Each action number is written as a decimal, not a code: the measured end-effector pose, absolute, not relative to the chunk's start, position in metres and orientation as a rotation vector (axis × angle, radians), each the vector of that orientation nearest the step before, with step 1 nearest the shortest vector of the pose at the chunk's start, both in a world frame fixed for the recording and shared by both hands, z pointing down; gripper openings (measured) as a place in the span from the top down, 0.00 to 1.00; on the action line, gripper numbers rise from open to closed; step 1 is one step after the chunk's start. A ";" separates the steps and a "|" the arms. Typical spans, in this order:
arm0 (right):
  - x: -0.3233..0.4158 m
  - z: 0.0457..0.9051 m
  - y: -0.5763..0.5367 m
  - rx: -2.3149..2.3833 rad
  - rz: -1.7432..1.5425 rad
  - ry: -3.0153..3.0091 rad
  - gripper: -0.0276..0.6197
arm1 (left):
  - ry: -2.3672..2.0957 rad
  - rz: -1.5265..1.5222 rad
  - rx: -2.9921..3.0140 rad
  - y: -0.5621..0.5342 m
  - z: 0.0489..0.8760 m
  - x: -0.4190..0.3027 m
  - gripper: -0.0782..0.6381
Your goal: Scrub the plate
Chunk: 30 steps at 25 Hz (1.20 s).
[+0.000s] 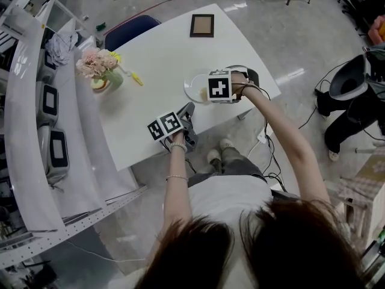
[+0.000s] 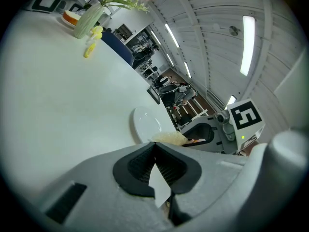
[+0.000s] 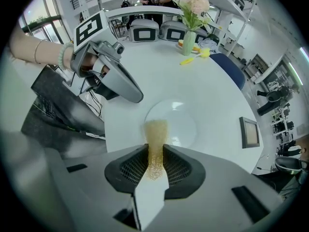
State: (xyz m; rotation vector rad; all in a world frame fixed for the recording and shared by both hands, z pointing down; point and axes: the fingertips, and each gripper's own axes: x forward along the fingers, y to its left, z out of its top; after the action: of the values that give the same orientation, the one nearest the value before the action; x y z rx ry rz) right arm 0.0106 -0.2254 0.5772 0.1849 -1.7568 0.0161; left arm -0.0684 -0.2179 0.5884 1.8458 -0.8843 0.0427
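Right gripper view: the right gripper (image 3: pixel 154 150) clamps a yellow sponge (image 3: pixel 156 129), its tip at the plate's (image 3: pixel 186 122) near rim. The left gripper (image 2: pixel 154 152), jaws pressed together on nothing, is near the plate; a flower vase (image 1: pixel 103 72) stands well apart from it.

Head camera looks steeply down; gripper views share the plate (image 3: pixel 179 122).

White table (image 1: pixel 162 65) on glossy grey floor (image 1: pixel 313 35)
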 end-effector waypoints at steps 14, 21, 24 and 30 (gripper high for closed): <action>-0.022 0.576 -0.220 0.077 -0.031 -1.822 0.82 | -0.925 0.026 1.805 -0.217 0.592 -0.068 0.88; -0.033 0.575 -0.227 0.030 -0.073 -1.825 0.82 | -0.961 0.008 1.784 -0.218 0.592 -0.075 0.88; -0.037 0.576 -0.231 0.018 -0.087 -1.829 0.82 | -0.970 0.007 1.779 -0.218 0.593 -0.076 0.88; -0.042 0.578 -0.239 0.003 -0.103 -1.833 0.82 | -0.980 0.013 1.772 -0.219 0.595 -0.077 0.88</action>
State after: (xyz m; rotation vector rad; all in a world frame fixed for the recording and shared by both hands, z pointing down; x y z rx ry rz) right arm -0.0425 -0.2391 0.5781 0.0026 -1.8328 -0.1030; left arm -0.0773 -0.2185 0.5953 1.7722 -0.9802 0.0128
